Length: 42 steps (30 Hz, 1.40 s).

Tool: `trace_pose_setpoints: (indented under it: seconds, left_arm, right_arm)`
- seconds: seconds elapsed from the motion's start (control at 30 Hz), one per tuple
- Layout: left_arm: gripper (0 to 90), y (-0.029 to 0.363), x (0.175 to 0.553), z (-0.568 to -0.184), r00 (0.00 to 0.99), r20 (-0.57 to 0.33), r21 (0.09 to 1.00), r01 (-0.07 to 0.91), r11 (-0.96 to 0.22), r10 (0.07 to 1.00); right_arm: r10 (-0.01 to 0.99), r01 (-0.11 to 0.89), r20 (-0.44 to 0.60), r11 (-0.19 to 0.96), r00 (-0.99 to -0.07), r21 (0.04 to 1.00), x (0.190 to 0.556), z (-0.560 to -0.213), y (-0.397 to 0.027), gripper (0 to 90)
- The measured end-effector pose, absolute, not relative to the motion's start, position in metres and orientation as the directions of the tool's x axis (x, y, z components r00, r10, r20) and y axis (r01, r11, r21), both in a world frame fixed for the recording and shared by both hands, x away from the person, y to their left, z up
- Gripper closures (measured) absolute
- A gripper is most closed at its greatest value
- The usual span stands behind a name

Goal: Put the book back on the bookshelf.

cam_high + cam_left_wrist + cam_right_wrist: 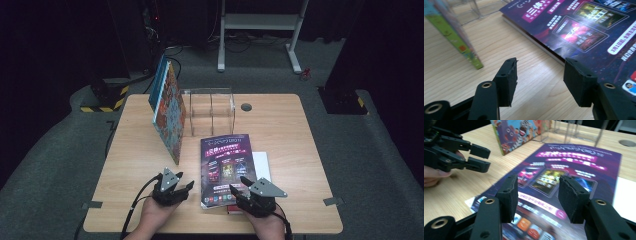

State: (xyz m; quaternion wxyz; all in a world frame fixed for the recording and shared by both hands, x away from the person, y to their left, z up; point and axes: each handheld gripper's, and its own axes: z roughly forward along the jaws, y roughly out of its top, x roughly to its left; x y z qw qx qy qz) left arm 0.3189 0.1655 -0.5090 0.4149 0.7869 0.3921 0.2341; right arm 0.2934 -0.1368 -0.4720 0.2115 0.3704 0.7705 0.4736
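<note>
– High view first: what do the tongs do now?

– The left tongs (189,185) stand released over bare wood, grasping nothing. The right tongs (239,186) are also released, jaws apart above the near edge of the purple magazine (226,165), and I see nothing pinched between them.

– Where does the magazine lie?

– Flat on the worktop (280,125), on top of a white book (262,162), just beside the left tongs. Farther back, a colourful book (169,112) leans upright against the clear rack (212,111).

– So how far is the work?

– I judge one book is already placed at the rack. The magazine is not yet lifted; gripping it and carrying it to the rack remain.
</note>
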Motion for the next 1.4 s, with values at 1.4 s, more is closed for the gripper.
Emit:
trace_pose_setpoints:
  seconds: [1.4]
  left_arm:
    - [39.8,0.107,0.316,-0.521,0.675,0.031,0.780,0.444,-0.440,0.737]
  right_arm:
    - [0.887,0.547,0.074,0.214,-0.456,0.809,0.285,-0.492,-0.165,28.5]
